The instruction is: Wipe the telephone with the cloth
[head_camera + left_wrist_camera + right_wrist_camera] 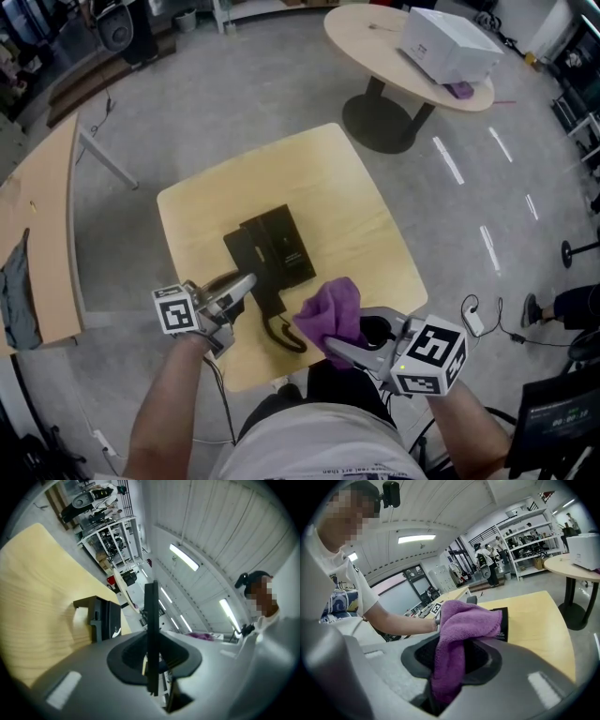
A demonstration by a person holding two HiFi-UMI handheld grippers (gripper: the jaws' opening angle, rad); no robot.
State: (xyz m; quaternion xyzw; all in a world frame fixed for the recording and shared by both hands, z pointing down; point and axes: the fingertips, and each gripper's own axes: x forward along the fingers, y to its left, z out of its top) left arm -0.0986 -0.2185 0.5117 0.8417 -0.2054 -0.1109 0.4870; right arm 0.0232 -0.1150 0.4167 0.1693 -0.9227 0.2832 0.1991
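Observation:
The black telephone (pixel 278 246) lies on the small square wooden table (pixel 366 225); the left gripper view shows this telephone (pixel 101 618) from the side. My left gripper (pixel 246 283) hangs low over the table's near left part. It is shut on a thin black piece (pixel 151 620) seen edge-on, apparently the handset (pixel 268 305), whose cord (pixel 287 339) curls by the near edge. My right gripper (pixel 345 345) is shut on the purple cloth (pixel 330 314), bunched just right of the cord. The cloth (pixel 461 625) hangs out of the jaws, short of the telephone (pixel 501 623).
A round table (pixel 375 37) with a white box (pixel 448 42) stands beyond. A long desk (pixel 47 234) with a grey rag (pixel 17 291) runs along the left. Cables and a plug (pixel 473 319) lie on the floor at the right, near someone's shoe (pixel 532 309).

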